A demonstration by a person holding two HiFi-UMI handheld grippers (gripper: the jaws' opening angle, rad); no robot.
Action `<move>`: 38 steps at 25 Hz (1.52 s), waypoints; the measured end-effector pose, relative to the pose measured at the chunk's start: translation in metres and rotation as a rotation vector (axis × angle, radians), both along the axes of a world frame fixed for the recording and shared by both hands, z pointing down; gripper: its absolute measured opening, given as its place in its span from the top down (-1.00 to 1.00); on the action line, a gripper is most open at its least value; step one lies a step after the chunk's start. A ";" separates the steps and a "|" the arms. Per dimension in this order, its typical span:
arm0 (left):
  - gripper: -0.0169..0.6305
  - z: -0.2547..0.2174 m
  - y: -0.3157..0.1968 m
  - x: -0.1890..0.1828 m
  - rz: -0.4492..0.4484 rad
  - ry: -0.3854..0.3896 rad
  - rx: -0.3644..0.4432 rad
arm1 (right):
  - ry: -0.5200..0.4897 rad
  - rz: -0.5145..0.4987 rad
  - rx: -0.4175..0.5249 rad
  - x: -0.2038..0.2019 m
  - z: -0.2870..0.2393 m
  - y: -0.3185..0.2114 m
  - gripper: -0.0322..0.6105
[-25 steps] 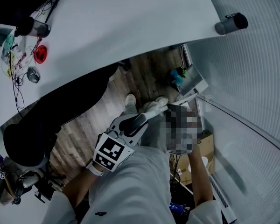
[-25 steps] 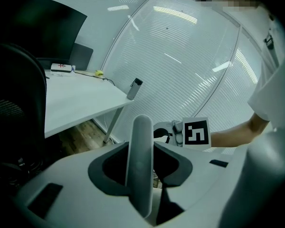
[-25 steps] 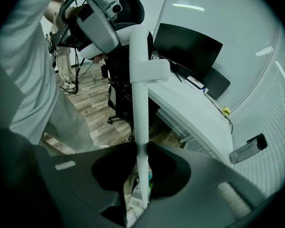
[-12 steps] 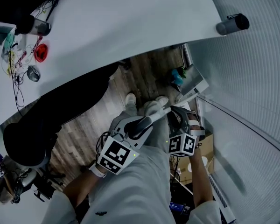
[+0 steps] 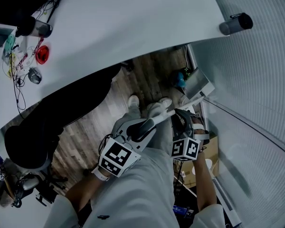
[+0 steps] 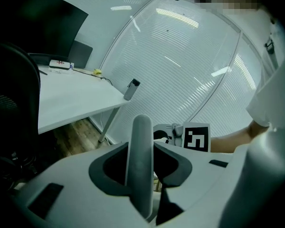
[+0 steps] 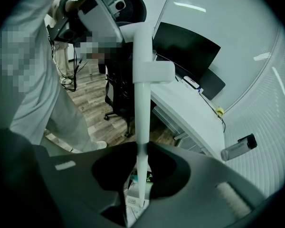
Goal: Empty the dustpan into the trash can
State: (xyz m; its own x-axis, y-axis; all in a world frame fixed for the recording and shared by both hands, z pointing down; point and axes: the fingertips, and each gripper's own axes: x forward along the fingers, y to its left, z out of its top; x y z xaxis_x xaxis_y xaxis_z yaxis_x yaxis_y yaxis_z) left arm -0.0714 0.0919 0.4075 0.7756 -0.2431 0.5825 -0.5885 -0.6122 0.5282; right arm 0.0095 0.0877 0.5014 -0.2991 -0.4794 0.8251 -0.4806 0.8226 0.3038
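Tongs [image 6: 140,171] [image 7: 141,175], two; dustpan handle [image 5: 168,112], one.

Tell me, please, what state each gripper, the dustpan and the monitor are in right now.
left gripper: shut on the dustpan handle, near its rounded top end.
right gripper: shut on the dustpan handle, further down it.
dustpan: held by its handle, pan end low by the glass wall; contents unclear.
monitor: screen dark.
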 end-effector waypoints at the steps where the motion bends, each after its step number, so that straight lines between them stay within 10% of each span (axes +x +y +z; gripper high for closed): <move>1: 0.58 0.000 -0.001 -0.001 -0.001 0.004 0.002 | 0.000 0.001 0.001 0.000 -0.001 0.000 0.63; 17: 0.59 -0.009 0.013 0.002 0.029 0.022 -0.004 | 0.009 0.002 0.007 0.000 -0.009 0.009 0.63; 38: 0.58 0.028 0.032 -0.043 -0.170 0.133 -0.269 | 0.050 -0.200 -0.053 -0.044 0.019 0.014 0.63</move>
State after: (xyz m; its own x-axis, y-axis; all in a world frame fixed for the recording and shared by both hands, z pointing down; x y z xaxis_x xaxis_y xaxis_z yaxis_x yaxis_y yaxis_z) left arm -0.1142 0.1242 0.4353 0.8106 -0.2262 0.5401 -0.5853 -0.3397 0.7362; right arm -0.0349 0.1016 0.5209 -0.3414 -0.3701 0.8640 -0.2918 0.9155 0.2769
